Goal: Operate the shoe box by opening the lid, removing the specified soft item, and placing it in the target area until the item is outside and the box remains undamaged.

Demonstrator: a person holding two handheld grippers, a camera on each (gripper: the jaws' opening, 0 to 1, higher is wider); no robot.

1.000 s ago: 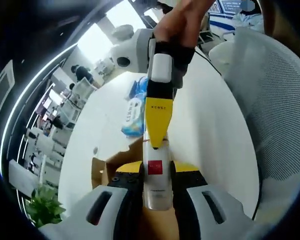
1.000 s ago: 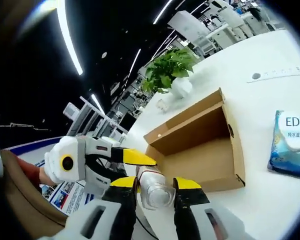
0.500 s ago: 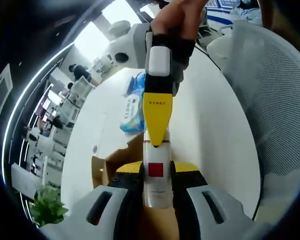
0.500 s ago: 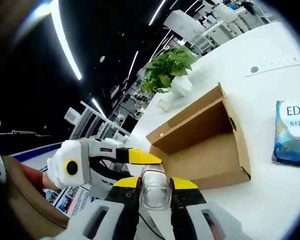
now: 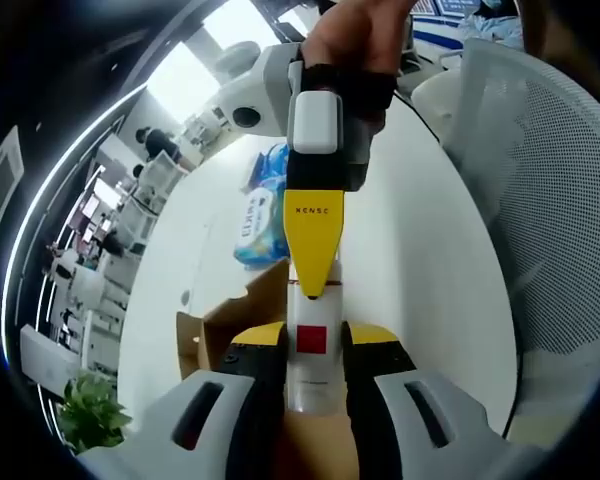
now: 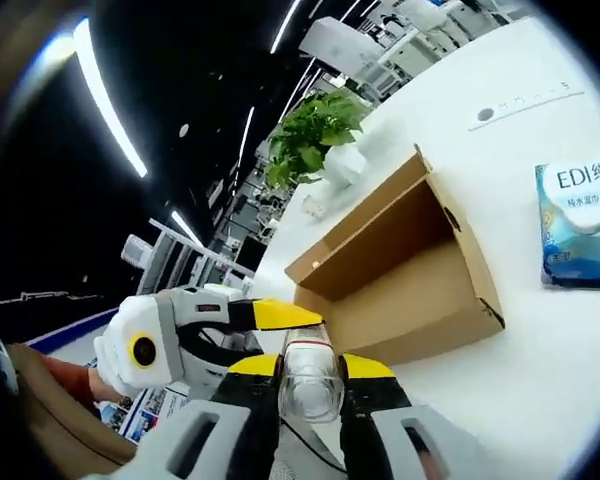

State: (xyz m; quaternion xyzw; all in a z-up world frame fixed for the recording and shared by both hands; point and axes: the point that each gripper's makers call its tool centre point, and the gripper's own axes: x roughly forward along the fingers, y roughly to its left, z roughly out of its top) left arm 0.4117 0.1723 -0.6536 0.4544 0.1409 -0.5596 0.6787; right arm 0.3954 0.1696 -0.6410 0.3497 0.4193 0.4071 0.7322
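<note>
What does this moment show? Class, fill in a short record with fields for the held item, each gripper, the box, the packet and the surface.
Held item: white plastic bottle with a red square label, its clear end between the right gripper's fingers
Left gripper: shut on the bottle
Right gripper: shut on the same bottle
Box: open brown cardboard shoe box, nothing visible inside
Packet: blue and white soft wipes packet, lying on the table beside the box
Surface: round white table
Background: green potted plant
</note>
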